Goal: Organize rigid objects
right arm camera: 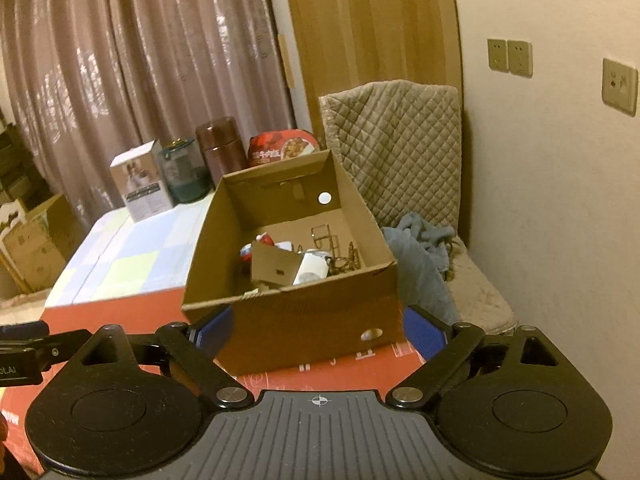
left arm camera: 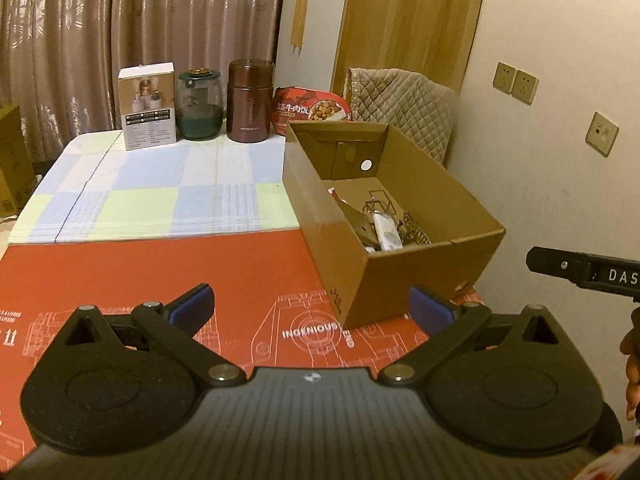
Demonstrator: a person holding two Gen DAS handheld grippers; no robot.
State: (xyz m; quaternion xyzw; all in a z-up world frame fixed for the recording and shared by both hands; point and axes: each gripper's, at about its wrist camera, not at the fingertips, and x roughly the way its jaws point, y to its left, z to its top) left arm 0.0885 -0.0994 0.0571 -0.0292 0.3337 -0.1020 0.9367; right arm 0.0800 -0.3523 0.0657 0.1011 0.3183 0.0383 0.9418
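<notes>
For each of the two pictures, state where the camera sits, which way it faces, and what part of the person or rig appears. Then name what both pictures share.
Left wrist: on the left gripper, facing forward over the red mat toward the far row of containers; its open blue pads, the other gripper's tip and a bit of hand show.
Right wrist: on the right gripper, facing the cardboard box head-on; its open fingers frame the box.
Shared: the box, white carton, green jar, brown flask, quilted chair.
</notes>
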